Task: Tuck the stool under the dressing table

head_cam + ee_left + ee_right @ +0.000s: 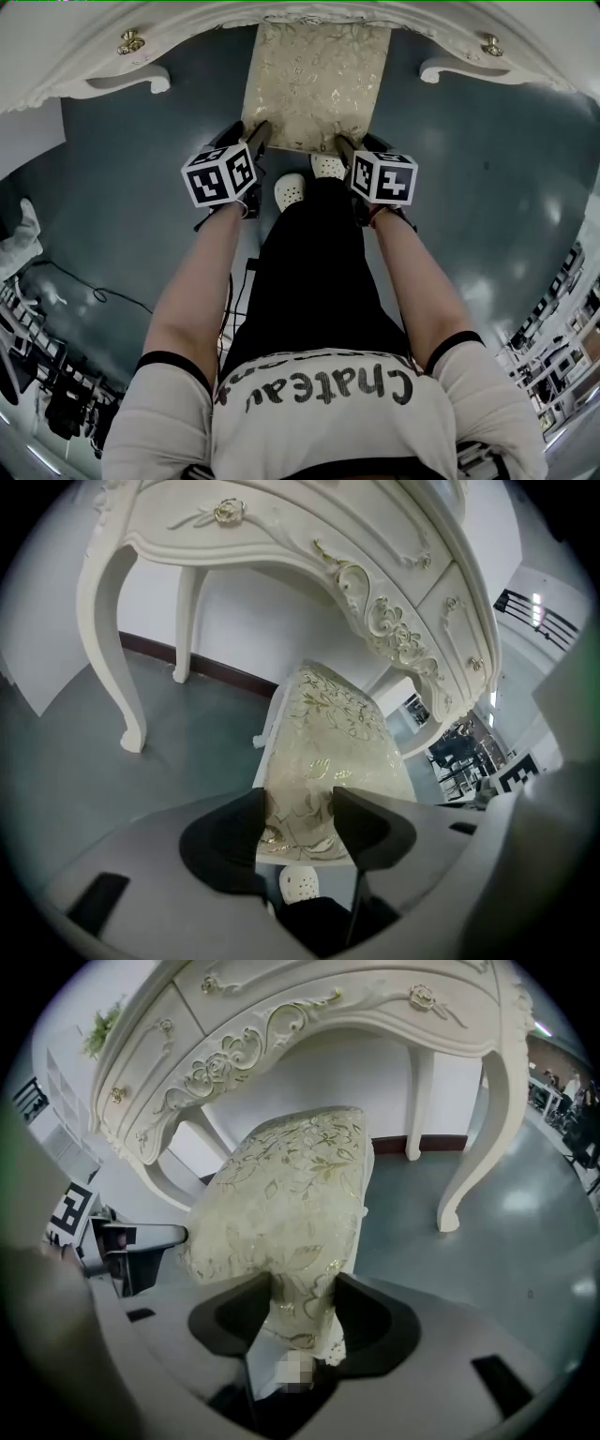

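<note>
The stool (314,84) has a cream cushion with a gold leaf pattern; its far half lies under the white carved dressing table (75,56). My left gripper (255,136) grips the cushion's near left corner, my right gripper (349,148) the near right corner. In the left gripper view the stool (337,733) runs away beneath the dressing table (281,536), and the left gripper (300,822) has the cushion edge pressed between its pads. The right gripper view shows the right gripper (305,1312) pinching the corner of the stool (291,1194).
Curved table legs (131,80) (459,67) stand on the grey floor either side of the stool. The person's white shoes (291,190) are just behind the stool. Cables (84,291) and equipment lie at the lower left; shelving sits at the right edge.
</note>
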`<action>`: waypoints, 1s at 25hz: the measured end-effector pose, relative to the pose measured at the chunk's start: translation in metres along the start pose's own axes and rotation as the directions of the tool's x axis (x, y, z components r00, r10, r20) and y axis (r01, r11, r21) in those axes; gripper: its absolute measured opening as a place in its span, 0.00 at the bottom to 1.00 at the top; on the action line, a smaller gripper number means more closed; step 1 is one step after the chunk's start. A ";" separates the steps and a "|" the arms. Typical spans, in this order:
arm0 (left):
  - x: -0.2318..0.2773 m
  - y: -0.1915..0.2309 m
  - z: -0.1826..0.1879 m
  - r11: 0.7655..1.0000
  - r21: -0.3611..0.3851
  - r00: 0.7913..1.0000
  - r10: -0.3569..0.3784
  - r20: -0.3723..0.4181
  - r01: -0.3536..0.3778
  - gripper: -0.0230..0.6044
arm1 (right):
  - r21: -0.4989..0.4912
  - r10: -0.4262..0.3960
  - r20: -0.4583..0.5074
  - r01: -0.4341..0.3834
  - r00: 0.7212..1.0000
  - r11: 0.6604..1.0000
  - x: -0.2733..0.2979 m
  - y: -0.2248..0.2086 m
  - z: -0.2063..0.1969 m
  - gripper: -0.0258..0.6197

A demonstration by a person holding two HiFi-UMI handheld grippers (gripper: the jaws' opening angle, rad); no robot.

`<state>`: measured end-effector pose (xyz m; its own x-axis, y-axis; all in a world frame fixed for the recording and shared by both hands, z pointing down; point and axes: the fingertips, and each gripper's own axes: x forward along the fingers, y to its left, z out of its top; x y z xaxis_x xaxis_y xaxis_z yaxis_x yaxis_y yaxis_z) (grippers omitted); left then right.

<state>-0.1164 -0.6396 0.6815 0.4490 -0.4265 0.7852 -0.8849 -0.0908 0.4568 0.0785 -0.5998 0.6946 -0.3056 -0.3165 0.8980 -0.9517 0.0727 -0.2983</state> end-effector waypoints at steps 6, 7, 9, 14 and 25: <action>0.022 -0.006 0.033 1.000 0.006 0.996 0.011 0.089 -0.011 0.43 | -0.028 0.002 0.066 -0.001 0.998 1.000 0.009 -0.013 0.039 0.41; 0.024 -0.006 0.038 1.000 0.005 0.994 0.016 0.105 -0.017 0.43 | -0.036 0.008 0.073 -0.006 0.997 0.999 0.011 -0.014 0.045 0.41; 0.026 -0.003 0.048 0.999 0.006 0.990 0.033 0.138 -0.034 0.43 | -0.056 0.029 0.084 -0.025 0.996 0.998 0.017 -0.012 0.057 0.41; 0.047 -0.012 0.076 1.000 -0.012 0.968 0.031 0.249 -0.029 0.43 | -0.112 0.045 0.129 -0.031 0.991 0.993 0.024 -0.030 0.096 0.41; 0.072 -0.017 0.130 0.998 0.030 0.916 0.031 0.401 -0.047 0.43 | -0.191 0.089 0.304 -0.031 0.948 0.981 0.041 -0.043 0.164 0.42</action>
<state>-0.0854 -0.7855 0.6762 0.3343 -0.7540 0.5655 -0.9084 -0.0979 0.4065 0.1121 -0.7712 0.6909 -0.3657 -0.5815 0.7267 -0.9299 0.2618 -0.2585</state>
